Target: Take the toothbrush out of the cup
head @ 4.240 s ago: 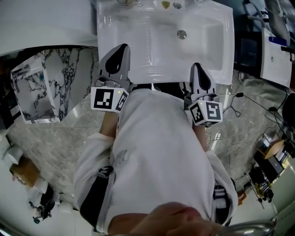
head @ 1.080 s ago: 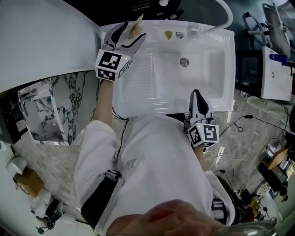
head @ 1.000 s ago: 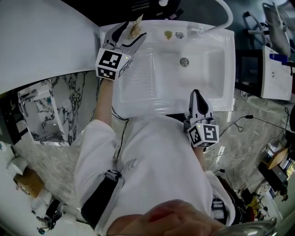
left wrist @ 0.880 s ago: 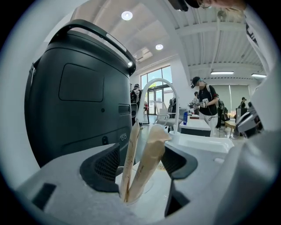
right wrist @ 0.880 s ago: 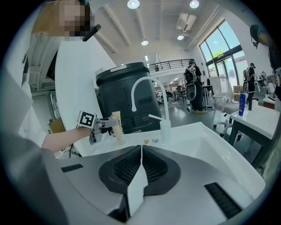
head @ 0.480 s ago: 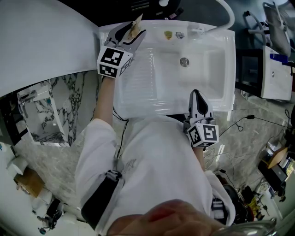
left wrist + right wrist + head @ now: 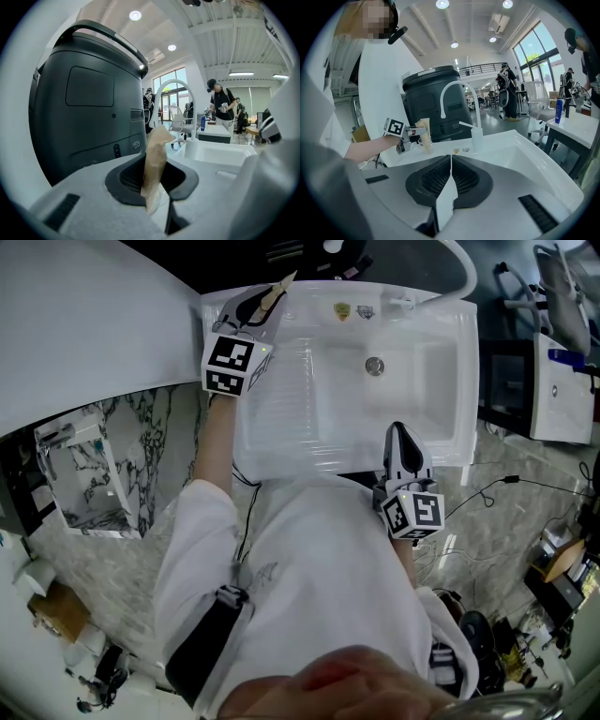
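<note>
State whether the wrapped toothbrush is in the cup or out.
In: the right gripper view shows the toothbrush standing with its foot inside the clear cup.

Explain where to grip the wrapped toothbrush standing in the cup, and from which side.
Grip the toothbrush's upper part, above the cup, coming level from the sink's front. It stands nearly upright, well clear of the rim; the cup walls off its lower end.

no legible text, brand or number is shown. black-and-white square marker patterns are borne by the cubes of the left gripper (image 7: 255, 304) and the right gripper (image 7: 399, 430); two stickers (image 7: 352, 308) on the sink (image 7: 431, 381) are too small to be read.
</note>
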`<act>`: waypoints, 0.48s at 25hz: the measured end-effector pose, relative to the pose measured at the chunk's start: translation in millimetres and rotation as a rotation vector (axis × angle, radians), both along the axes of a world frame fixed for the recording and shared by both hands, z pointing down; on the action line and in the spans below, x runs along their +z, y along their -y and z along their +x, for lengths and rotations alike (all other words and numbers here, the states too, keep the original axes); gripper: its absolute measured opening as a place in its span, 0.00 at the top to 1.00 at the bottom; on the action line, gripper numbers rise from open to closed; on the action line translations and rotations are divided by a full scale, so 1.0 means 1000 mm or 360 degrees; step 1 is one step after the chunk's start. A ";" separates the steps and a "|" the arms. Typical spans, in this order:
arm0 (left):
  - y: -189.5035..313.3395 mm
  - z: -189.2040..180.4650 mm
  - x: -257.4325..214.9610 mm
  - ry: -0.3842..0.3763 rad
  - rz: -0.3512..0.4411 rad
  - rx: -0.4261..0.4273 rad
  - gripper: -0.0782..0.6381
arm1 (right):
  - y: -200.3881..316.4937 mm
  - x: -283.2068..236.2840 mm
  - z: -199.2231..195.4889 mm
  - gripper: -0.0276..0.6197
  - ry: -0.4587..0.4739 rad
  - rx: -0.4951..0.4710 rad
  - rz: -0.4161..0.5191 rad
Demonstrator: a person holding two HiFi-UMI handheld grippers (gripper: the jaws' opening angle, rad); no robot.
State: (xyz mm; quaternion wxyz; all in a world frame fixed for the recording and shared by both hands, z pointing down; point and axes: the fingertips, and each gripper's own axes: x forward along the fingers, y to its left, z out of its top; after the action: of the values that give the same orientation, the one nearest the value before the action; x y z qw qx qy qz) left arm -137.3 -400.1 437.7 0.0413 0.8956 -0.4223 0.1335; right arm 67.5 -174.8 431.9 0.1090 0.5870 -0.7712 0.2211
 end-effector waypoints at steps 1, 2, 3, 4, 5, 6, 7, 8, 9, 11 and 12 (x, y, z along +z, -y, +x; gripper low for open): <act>0.001 -0.001 0.000 0.0008 0.0007 -0.0012 0.80 | 0.000 0.000 0.000 0.93 0.0000 -0.0001 0.0001; 0.002 -0.002 0.000 0.0017 0.0015 -0.0026 0.81 | 0.000 0.000 0.000 0.93 -0.0001 -0.0001 0.0001; 0.003 -0.004 0.000 0.0028 0.0023 -0.0039 0.82 | 0.000 0.000 -0.001 0.93 -0.0001 -0.0002 0.0001; 0.003 -0.005 0.001 0.0043 0.0033 -0.0052 0.82 | 0.000 0.001 -0.001 0.93 0.0000 -0.0002 0.0000; 0.004 -0.006 0.001 0.0061 0.0045 -0.0062 0.83 | 0.000 0.001 -0.001 0.93 0.0000 -0.0002 -0.0001; 0.003 -0.007 0.001 0.0083 0.0057 -0.0069 0.84 | 0.000 0.001 -0.001 0.93 0.0000 -0.0002 -0.0002; 0.003 -0.008 0.001 0.0103 0.0069 -0.0073 0.84 | 0.000 0.001 -0.001 0.93 -0.0001 -0.0003 -0.0003; 0.002 -0.008 0.001 0.0117 0.0078 -0.0077 0.84 | 0.000 0.001 -0.001 0.93 -0.0003 -0.0003 -0.0003; 0.002 -0.007 0.001 0.0127 0.0087 -0.0080 0.84 | 0.000 0.001 -0.001 0.93 -0.0004 -0.0002 -0.0003; 0.002 -0.007 0.000 0.0139 0.0100 -0.0084 0.84 | 0.000 0.001 -0.001 0.93 -0.0008 -0.0002 -0.0003; 0.002 -0.007 0.000 0.0143 0.0104 -0.0087 0.84 | 0.000 0.001 -0.001 0.93 -0.0010 -0.0003 -0.0002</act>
State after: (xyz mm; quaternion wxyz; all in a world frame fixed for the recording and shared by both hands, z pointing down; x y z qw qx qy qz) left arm -144.2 -401.6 437.8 -0.0035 0.8778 -0.4521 0.1584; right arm 66.7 -174.6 432.4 0.1121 0.5868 -0.7712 0.2198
